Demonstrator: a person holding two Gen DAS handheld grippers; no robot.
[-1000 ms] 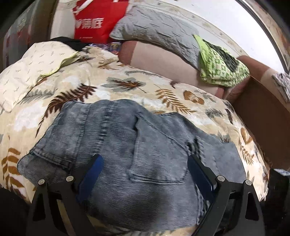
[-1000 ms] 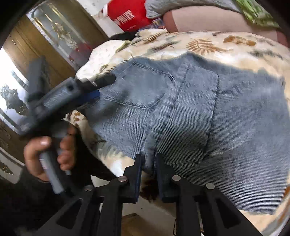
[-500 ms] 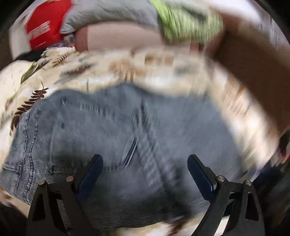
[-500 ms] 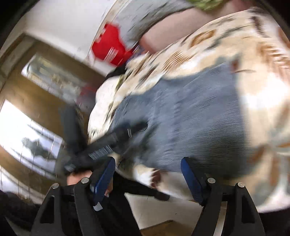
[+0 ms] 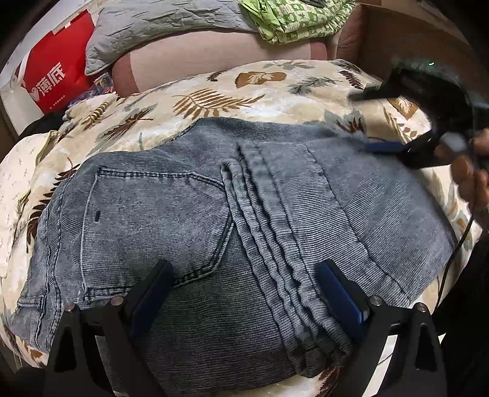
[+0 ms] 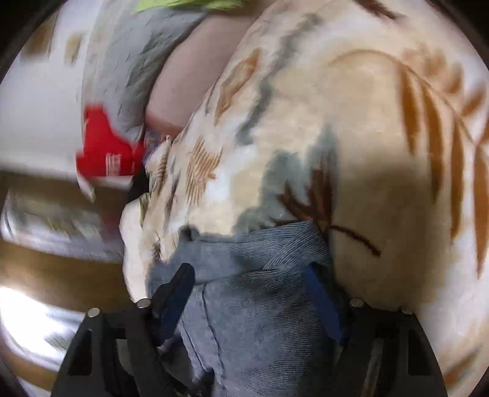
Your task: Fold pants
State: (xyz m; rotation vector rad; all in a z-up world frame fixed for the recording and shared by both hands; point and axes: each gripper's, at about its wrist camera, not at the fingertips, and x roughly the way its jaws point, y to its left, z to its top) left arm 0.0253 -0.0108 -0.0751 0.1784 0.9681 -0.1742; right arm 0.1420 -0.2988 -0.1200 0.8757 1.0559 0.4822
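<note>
Grey-blue corduroy pants (image 5: 214, 220) lie folded into a flat stack on a leaf-print blanket (image 5: 232, 91), back pocket up at the left. My left gripper (image 5: 247, 293) is open, its fingers spread over the near edge of the stack. My right gripper (image 6: 250, 293) is open, its fingers on either side of the pants' far right corner (image 6: 259, 268). The right gripper also shows at the right of the left wrist view (image 5: 394, 146), held by a hand.
A red bag (image 5: 58, 70), a grey quilted pillow (image 5: 159, 24) and green patterned cloth (image 5: 293, 18) lie behind the blanket. A brown cardboard box (image 5: 406, 39) stands at the back right. A cream pillow (image 5: 18, 158) is at the left.
My right gripper let go of the pants' near edge, opened and swung to the far right corner. My left gripper stayed open and shifted right over the stack.
</note>
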